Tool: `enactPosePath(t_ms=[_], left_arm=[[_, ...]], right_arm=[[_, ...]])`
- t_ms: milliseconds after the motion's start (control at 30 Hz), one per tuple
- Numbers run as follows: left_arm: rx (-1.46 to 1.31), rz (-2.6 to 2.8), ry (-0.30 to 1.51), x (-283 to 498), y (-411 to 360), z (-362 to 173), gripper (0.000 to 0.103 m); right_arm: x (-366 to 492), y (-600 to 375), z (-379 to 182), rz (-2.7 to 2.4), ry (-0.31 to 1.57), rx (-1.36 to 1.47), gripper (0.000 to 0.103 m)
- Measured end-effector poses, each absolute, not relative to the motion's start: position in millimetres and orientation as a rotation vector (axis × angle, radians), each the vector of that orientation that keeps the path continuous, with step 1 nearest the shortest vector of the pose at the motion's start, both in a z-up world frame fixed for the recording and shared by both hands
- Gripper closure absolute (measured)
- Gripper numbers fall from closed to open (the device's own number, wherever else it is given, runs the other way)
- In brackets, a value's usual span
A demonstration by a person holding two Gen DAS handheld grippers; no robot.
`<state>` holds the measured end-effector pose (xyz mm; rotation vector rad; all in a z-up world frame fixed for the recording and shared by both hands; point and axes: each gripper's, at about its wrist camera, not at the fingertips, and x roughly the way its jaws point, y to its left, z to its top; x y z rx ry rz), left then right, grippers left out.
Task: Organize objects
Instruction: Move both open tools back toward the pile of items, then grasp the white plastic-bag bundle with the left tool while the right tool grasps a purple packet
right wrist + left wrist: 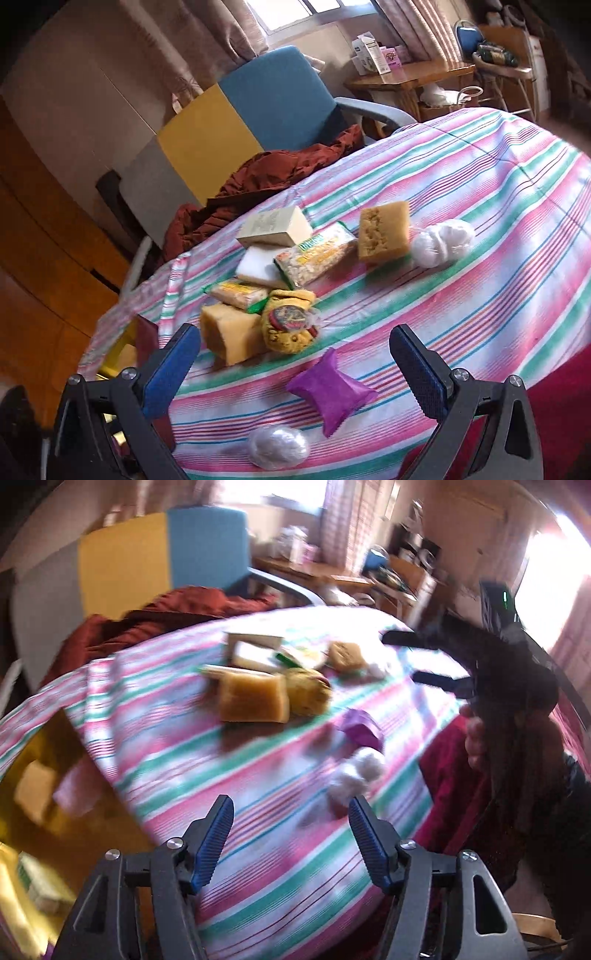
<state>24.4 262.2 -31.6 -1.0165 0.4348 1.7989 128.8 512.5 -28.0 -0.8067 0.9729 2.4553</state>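
Nearest lay a wrapped white ball (277, 446) and a purple pouch (332, 391); right gripper (295, 354) and left gripper (291, 812) were spread empty, so centring over the pouch seemed wise.

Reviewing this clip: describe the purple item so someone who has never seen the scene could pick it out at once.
Find the striped tablecloth over the table, then the pile of sponges and packets at its middle. Nearer the right gripper than that pile lies the purple packet, with a white wrapped ball just in front of it. It is the only purple thing there, flat with pinched corners.
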Motion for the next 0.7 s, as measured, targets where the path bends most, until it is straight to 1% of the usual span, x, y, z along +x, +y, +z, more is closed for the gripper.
enactPosePath(t_ms=[167,400,433,467,533,700], left_arm=[[-1.017,1.676,0.524,39,308,-56,0.039],[-1.021,1.578,0.608,46,353,-83,0.039],[-1.017,1.57,0.614,47,358,-87,0.043],[-1.027,1.561,0.618,46,362,-92,0.053],[-1.083,1.535,0.603,42,368,-104,0.065],[-1.072,1.549,0.545,38,352,-103,0.066]], right_arm=[[129,517,-32,2.467,1.063,-0.793,0.0],[122,517,-37,2.466,1.063,-0.848,0.0],[121,517,-38,2.465,1.064,-0.855,0.0],[121,517,-39,2.461,1.065,-0.862,0.0],[120,518,-41,2.448,1.062,-0.873,0.0],[114,518,-47,2.404,1.028,-0.936,0.0]])
